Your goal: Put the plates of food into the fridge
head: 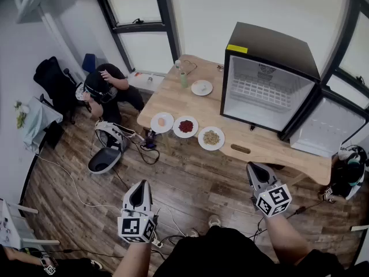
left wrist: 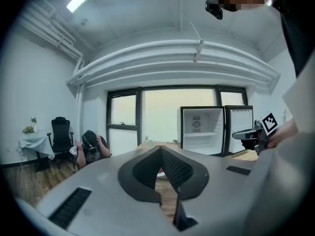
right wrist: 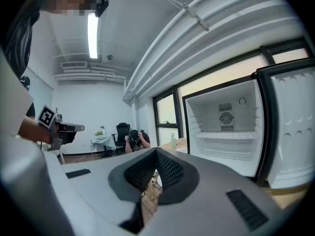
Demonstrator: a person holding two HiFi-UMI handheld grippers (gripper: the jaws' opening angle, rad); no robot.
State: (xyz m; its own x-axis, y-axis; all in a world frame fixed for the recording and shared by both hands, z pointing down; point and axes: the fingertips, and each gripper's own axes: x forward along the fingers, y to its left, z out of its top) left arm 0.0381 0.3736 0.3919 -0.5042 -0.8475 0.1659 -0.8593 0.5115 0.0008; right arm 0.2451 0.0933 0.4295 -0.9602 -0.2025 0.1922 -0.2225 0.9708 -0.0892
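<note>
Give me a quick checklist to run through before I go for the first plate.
1. Fridge door open: ok.
2. Fridge shelf has room: ok.
3. Three plates of food sit uncovered at the near edge of the table: ok.
4. Left hand-held gripper open for a grasp: not ok, jaws together, nothing in them.
5. Right hand-held gripper open: not ok, jaws together, nothing in them.
6. Both close to the plates: not ok, they are over the floor, short of the table.
</note>
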